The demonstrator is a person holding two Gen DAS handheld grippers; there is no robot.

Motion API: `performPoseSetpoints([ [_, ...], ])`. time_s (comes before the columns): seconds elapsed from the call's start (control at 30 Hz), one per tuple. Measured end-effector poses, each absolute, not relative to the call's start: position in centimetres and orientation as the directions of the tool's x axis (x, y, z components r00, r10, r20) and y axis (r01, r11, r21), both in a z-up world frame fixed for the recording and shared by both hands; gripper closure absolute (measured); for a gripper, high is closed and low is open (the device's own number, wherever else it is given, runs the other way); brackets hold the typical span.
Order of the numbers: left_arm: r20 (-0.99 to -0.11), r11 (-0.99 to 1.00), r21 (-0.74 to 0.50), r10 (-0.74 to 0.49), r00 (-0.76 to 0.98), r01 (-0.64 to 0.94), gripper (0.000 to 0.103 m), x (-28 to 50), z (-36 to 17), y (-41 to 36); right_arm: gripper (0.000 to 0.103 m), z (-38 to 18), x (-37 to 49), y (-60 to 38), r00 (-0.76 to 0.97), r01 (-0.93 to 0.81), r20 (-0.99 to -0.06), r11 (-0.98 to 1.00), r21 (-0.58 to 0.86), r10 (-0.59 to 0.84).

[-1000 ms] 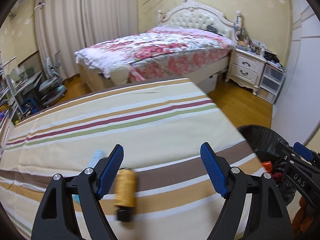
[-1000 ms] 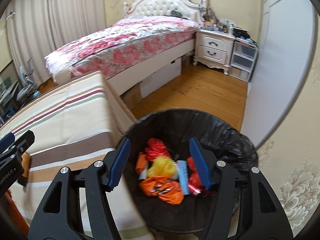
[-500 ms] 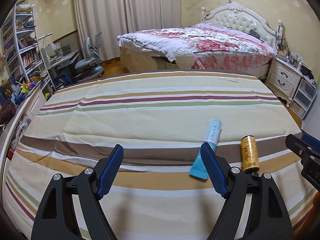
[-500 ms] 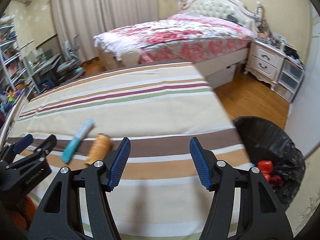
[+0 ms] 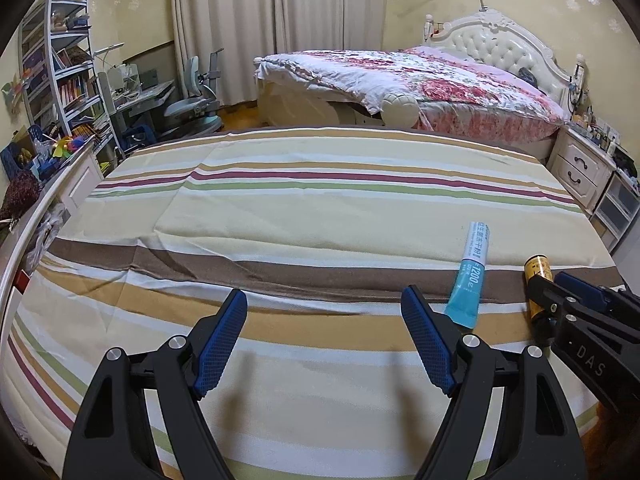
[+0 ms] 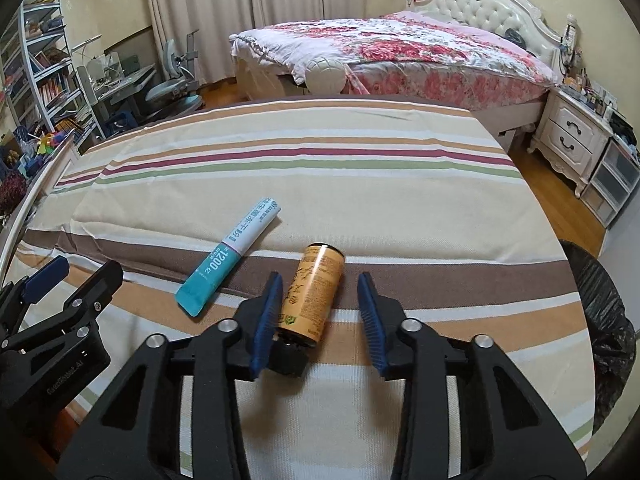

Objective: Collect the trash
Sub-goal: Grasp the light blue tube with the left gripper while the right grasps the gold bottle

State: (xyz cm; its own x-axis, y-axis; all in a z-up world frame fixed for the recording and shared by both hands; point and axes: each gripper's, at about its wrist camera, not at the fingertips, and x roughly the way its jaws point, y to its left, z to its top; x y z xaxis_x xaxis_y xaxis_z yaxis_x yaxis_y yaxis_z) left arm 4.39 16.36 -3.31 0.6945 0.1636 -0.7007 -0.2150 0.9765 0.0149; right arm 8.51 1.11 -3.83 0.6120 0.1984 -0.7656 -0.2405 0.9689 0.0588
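Left wrist view: left gripper (image 5: 324, 338) stands wide, nothing between its jaws, hovering over the striped bedcover (image 5: 280, 208) at lower centre. Teal-and-white tube (image 5: 469, 276) lies at right of centre; "1200" is legible on it, the other characters too small to read. At the right edge the right gripper (image 5: 560, 292), stamped "DAS", is at the yellow can (image 5: 538, 280).

Right wrist view: right gripper (image 6: 320, 308) has just been closing; the can (image 6: 314, 294) lies between the jaws at lower centre. Left pad touches or nearly touches it, right pad is apart. Can's print unreadable. Black-lined bin (image 6: 600, 320) at right edge.

Step in hand, judged: grasping the can. Next: finish closing, lift, carry to bin.
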Motion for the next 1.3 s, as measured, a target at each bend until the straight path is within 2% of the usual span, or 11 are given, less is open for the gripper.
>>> performPoseSetpoints([
  [0.4,-0.716,0.997,0.019,0.068,0.694,-0.079,0.026,7.2,-3.7,11.8,0.08,-4.4,10.0,-4.7,0.63,-0.125,-0.772,0.992,0.007,0.085],
  [0.63,-0.763,0.999,-0.008,0.017,0.646,-0.036,0.027,9.4,-4.6,11.2,0.08,-4.6,10.3,-6.2,0.633,-0.106,-0.769,0.994,0.025,0.087],
  [0.67,-0.764,0.999,-0.016,0.008,0.645,-0.032,0.03,9.4,-4.7,11.2,0.08,-4.6,10.3,-6.1,0.635,-0.107,-0.768,0.994,0.02,0.084],
  [0.73,-0.774,1.0,-0.023,-0.008,0.633,-0.016,0.047,9.5,-5.0,11.2,0.08,-4.6,10.3,-6.2,0.635,-0.109,-0.767,0.994,0.021,0.086],
  [0.77,-0.771,1.0,-0.011,0.0,0.637,-0.012,0.049,9.4,-5.1,11.0,0.08,-4.6,10.2,-6.2,0.636,-0.109,-0.767,0.994,0.025,0.089],
  [0.8,-0.768,1.0,-0.012,-0.009,0.641,-0.001,0.056,9.2,-5.1,10.8,0.08,-4.6,10.1,-6.3,0.636,-0.109,-0.766,0.994,0.027,0.091],
  [0.87,-0.764,1.0,0.0,-0.01,0.645,0.015,0.062,9.0,-5.0,10.4,0.079,-4.6,10.1,-6.3,0.637,-0.11,-0.765,0.994,0.029,0.093],
  [1.0,-0.76,1.0,0.009,-0.009,0.65,0.024,0.082,8.8,-5.0,10.1,0.079,-4.6,10.1,-6.3,0.636,-0.11,-0.766,0.994,0.03,0.094],
  [1.3,-0.76,1.0,-0.004,-0.017,0.65,0.021,0.082,8.7,-5.0,10.2,0.076,-4.5,10.2,-6.2,0.635,-0.116,-0.767,0.993,0.021,0.091],
])
